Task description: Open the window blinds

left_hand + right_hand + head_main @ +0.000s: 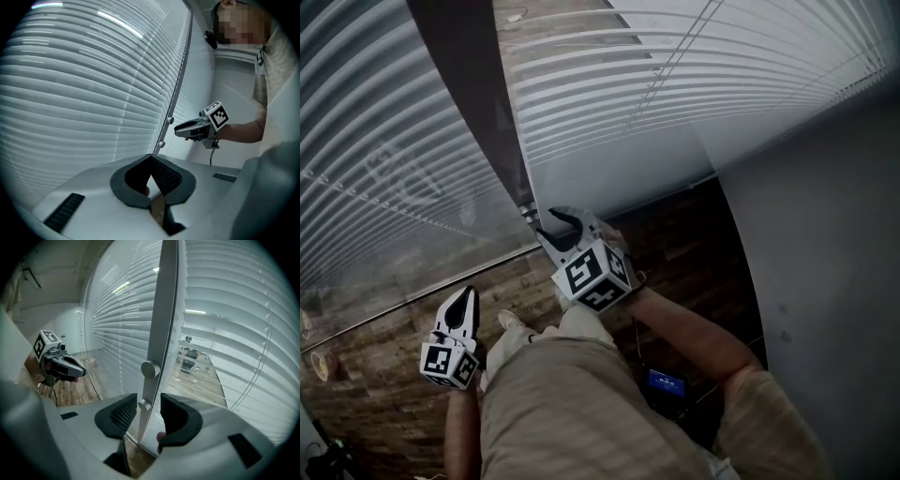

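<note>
1. Right gripper view: right gripper (149, 401) has its jaws apart, straddling the vertical post (161, 310) at its lower knob (144, 404); pads not pressing.
2. Left gripper (151, 158) has its jaws together, empty, well apart from the post.
3. Blinds (234, 338) right of the post: slats tilted, outdoors visible. Left panel (117, 319) looks shut.
4. Judgement: partly done; knob not yet gripped.
</note>
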Motion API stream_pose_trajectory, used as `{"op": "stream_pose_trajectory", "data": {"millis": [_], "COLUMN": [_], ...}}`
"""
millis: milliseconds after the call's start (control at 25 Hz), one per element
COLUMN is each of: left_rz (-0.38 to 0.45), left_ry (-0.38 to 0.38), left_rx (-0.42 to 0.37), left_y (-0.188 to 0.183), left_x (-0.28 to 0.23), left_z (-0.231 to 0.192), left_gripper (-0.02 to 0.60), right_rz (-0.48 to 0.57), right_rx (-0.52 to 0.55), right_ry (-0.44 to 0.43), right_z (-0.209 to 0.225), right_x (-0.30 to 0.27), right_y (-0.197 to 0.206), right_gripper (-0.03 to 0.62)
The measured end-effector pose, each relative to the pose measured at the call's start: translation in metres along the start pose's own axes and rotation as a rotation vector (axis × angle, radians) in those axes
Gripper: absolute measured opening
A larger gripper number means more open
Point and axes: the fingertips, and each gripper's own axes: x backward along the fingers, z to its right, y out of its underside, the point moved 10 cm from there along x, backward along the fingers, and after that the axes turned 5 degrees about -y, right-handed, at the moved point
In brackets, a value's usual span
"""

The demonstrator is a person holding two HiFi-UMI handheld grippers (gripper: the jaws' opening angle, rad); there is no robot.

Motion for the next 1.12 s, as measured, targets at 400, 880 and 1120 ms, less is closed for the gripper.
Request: {"op": "stream_pose_trajectory", "data": {"millis": [400,880,1120], "left_rz": [0.026,0.039,0.046], "left_ry": [-0.030,-0.072,-0.109], "left_rx": [0.026,0.080,0.094], "left_y": [0.000,0.018,0.022], "left_x": [-0.023,-0.021,-0.024], "left_z": [-0.011,-0.039,-0.038], "left_gripper": [0.006,0.006,0.007], "right_rz": [0.052,0.124,0.161], "right_rx": [-0.056,-0.063,0.009], "right_ry": [0.030,0.122,0.185], "right_z": [0.013,-0.006,-0.005], "right_x": [-0.009,-0.025,-0.021], "right_y": [0.016,0.027,0.023], "right_gripper": [0.153,0.150,0.141]}}
